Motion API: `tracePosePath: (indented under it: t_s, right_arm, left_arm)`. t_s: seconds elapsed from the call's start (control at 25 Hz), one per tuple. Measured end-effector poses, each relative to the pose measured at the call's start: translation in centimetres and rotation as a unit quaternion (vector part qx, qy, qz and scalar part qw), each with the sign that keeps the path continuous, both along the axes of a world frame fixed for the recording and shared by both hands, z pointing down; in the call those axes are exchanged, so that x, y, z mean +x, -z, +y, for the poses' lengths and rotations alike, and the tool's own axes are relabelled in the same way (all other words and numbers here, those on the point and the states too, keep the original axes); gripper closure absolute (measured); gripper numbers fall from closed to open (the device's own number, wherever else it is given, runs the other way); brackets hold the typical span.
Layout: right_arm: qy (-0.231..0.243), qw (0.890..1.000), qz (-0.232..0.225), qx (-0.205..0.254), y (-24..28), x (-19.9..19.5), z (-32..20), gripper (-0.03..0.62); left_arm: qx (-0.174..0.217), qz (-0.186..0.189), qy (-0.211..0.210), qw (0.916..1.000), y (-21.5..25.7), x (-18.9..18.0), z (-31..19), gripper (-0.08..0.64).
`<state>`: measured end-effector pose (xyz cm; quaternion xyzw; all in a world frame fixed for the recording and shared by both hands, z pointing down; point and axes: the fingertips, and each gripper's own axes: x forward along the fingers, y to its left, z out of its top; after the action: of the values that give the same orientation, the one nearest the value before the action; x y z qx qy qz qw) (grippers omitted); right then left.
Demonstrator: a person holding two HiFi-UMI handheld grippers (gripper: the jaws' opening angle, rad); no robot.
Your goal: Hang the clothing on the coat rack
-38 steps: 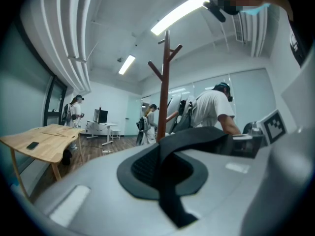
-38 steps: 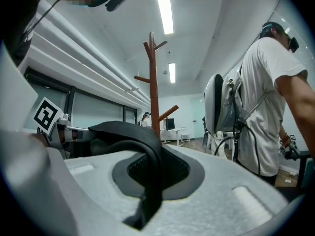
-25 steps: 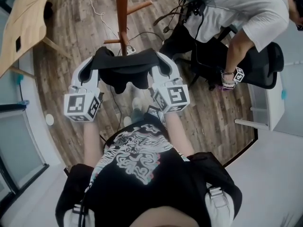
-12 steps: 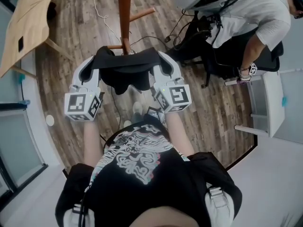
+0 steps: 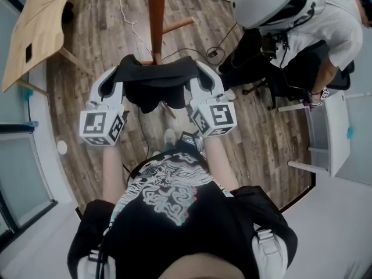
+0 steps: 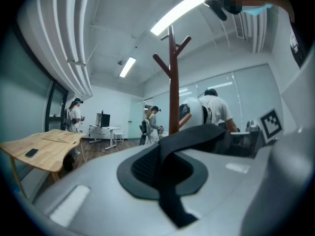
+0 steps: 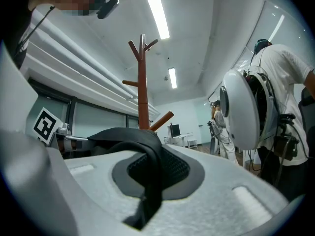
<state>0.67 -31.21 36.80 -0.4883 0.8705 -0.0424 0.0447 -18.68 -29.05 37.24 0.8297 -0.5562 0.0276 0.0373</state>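
A black garment (image 5: 154,85) is stretched between my two grippers at chest height. My left gripper (image 5: 121,71) is shut on its left edge, and my right gripper (image 5: 197,70) is shut on its right edge. The reddish-brown coat rack (image 5: 157,22) stands just beyond the garment. In the left gripper view, a black fabric fold (image 6: 170,181) is pinched in the left gripper (image 6: 167,168), with the coat rack (image 6: 173,82) straight ahead. In the right gripper view, the fabric (image 7: 147,171) runs through the right gripper (image 7: 150,173), with the rack's pole (image 7: 142,82) and its pegs ahead.
A light wooden table (image 5: 35,28) stands at the far left. On the right, a person in a white shirt (image 5: 325,16) carrying a white shell-like pack (image 5: 264,2) is by a black chair and a white desk (image 5: 334,132). Cables lie on the wood floor (image 5: 133,28).
Both grippers have carried the garment a little forward toward the coat rack. The person on the right has shifted, with the white pack now further into view.
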Motion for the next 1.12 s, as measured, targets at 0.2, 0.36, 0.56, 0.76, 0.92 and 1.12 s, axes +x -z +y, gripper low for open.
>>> tracePosePath:
  t_s: [0.2,0.36,0.56,0.76,0.92,1.12]
  right_arm:
    - [0.004,1.000,-0.003,-0.003,-0.3,-0.3,-1.2,0.578]
    - [0.006,1.000,-0.003,0.000,0.0,0.0,-2.2,0.578]
    - [0.009,1.000,0.003,0.008,0.5,-0.4,-3.8,0.578]
    - [0.009,1.000,0.003,0.010,0.2,-0.5,-4.9,0.578]
    - [0.011,1.000,0.001,0.005,-0.2,-0.2,-5.6,0.578]
    - [0.016,1.000,0.002,0.003,-0.8,0.0,-6.3,0.578]
  left_arm:
    - [-0.006,-0.001,0.004,1.0000,-0.4,-0.3,-1.0,0.558]
    - [-0.006,-0.004,0.003,1.0000,-0.2,0.0,-1.6,0.558]
    - [-0.005,-0.007,0.003,1.0000,-0.1,-0.4,-3.0,0.558]
    - [-0.005,-0.009,0.004,0.9999,-0.4,-0.6,-4.1,0.558]
    - [-0.007,-0.011,0.006,0.9999,-0.5,-0.2,-4.7,0.558]
    - [-0.012,-0.011,0.014,0.9998,-1.1,-0.1,-5.2,0.558]
